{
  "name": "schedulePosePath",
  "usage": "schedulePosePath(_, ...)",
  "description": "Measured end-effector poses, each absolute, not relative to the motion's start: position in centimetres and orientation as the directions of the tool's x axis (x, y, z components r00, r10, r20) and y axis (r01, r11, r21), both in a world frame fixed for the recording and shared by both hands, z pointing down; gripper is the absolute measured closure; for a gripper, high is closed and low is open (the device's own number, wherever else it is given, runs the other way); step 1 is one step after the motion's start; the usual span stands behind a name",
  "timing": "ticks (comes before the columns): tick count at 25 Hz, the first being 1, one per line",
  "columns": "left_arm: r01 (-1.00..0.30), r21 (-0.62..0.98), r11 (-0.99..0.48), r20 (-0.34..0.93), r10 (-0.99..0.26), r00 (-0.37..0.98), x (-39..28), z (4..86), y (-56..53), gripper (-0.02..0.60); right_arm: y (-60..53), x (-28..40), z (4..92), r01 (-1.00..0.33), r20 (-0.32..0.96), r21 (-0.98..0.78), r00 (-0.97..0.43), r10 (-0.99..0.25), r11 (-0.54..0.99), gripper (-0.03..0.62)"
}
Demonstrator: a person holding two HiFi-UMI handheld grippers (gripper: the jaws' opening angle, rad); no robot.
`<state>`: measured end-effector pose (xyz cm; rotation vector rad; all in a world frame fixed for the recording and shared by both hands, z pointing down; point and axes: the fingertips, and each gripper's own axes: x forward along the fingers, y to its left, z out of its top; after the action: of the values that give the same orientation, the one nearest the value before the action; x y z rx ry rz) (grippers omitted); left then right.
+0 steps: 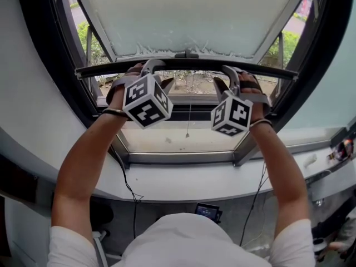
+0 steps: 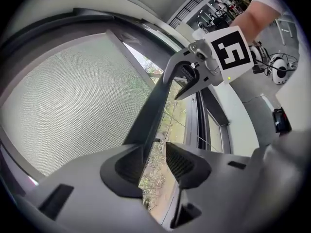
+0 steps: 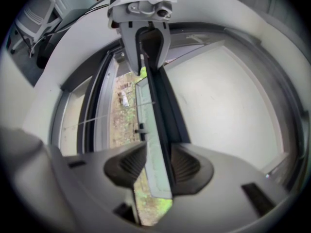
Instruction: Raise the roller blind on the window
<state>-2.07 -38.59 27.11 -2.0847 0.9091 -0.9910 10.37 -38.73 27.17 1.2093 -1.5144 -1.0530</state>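
1. the roller blind (image 1: 189, 15) covers the upper part of the window; its bottom bar (image 1: 189, 64) crosses the head view just in front of both hands, with a band of garden showing beneath it
2. the left gripper (image 1: 149, 70) and the right gripper (image 1: 231, 74) meet the bar on either side of its middle, well apart from each other, and each straddles it
3. the left gripper's fingers (image 2: 185, 163) are released: the bar lies along one ribbed pad and daylight shows between it and the other
4. the right gripper's fingers (image 3: 187, 165) stand spread in the same way, with the bar close along one pad and not clenched
5. the blind's cloth is a pale, fine woven mesh; it looks light and limp and would likely crease or pucker if pinched, so it is not the place to take hold
6. the bar is slim, straight, dark and smooth; it looks stiff and fairly light, and the two spaced points where the grippers sit seem the best hold, so it rises level rather than skewing on the roll
7. its smooth finish may slide across the pads, though their ribs should give some bite
8. a thin cord (image 1: 189, 118) hangs below the bar's middle; it seems too slight for these fingers
9. the window frame (image 1: 58, 65) is dark and hard-edged, and the sill (image 1: 183, 188) below is plain white
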Motion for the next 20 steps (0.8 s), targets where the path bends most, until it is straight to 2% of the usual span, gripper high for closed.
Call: schedulePosePath(20,-0.316,-0.789,-0.526,0.347,-0.807,0.478,-2.0,25.0,-38.7,0.428,-38.9,10.4,25.0,-0.210,0.099,0.970,-0.122,-0.988,0.123,0.444)
